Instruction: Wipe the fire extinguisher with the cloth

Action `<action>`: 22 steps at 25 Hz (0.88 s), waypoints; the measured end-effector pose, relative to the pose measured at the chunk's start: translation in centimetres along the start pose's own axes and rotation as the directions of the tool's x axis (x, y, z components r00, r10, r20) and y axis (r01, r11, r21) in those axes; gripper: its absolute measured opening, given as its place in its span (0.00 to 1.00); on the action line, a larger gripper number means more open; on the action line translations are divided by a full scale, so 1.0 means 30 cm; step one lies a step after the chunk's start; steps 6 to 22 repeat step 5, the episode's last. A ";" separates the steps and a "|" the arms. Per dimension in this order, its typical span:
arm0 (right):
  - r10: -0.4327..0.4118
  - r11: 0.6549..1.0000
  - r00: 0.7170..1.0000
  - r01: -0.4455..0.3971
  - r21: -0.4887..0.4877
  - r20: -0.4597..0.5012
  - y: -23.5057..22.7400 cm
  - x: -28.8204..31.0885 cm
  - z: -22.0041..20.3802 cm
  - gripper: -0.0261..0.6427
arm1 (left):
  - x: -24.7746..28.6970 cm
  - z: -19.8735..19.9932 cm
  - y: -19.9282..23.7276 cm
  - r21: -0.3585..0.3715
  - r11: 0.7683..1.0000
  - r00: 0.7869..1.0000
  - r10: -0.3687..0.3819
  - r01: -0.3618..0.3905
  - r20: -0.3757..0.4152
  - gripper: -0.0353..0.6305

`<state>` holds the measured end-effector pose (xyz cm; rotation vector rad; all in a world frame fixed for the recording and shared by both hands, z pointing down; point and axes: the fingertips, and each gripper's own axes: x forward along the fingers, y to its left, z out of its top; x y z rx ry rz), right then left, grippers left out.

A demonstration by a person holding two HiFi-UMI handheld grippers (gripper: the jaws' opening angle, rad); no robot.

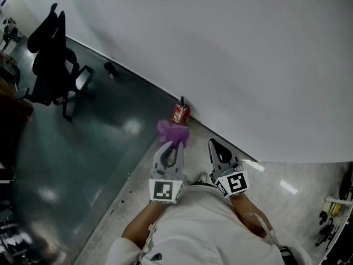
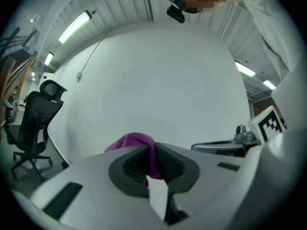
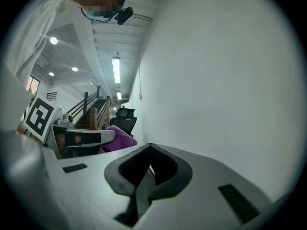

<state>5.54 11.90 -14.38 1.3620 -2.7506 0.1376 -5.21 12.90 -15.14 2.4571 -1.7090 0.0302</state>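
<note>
A small red fire extinguisher (image 1: 180,114) stands on the floor against the white wall. Just in front of it hangs a purple cloth (image 1: 174,131), pinched in my left gripper (image 1: 171,144), which is shut on it. The left gripper view shows the cloth (image 2: 132,141) bunched between the dark pads of that gripper (image 2: 151,150). To its right, my right gripper (image 1: 213,143) points at the wall, its tips together with nothing between them (image 3: 151,146). The extinguisher is hidden in both gripper views. The cloth (image 3: 120,140) also shows in the right gripper view, at the left.
A black office chair (image 1: 52,59) stands at the far left on the dark green floor. A small dark object (image 1: 110,69) lies by the wall base. The white wall (image 1: 237,59) runs close ahead. Tools (image 1: 331,208) lie at the right edge.
</note>
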 end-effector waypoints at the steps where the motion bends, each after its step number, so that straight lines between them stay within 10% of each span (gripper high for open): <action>1: 0.000 1.000 1.000 0.000 0.000 0.000 0.000 -0.001 -0.002 0.06 | 0.000 -0.003 0.000 0.006 1.000 1.000 -0.001 0.001 0.006 0.09; 22: -0.002 1.000 1.000 0.002 0.000 0.002 0.003 0.003 -0.002 0.06 | 0.003 0.000 0.001 0.015 1.000 1.000 -0.007 0.007 0.018 0.09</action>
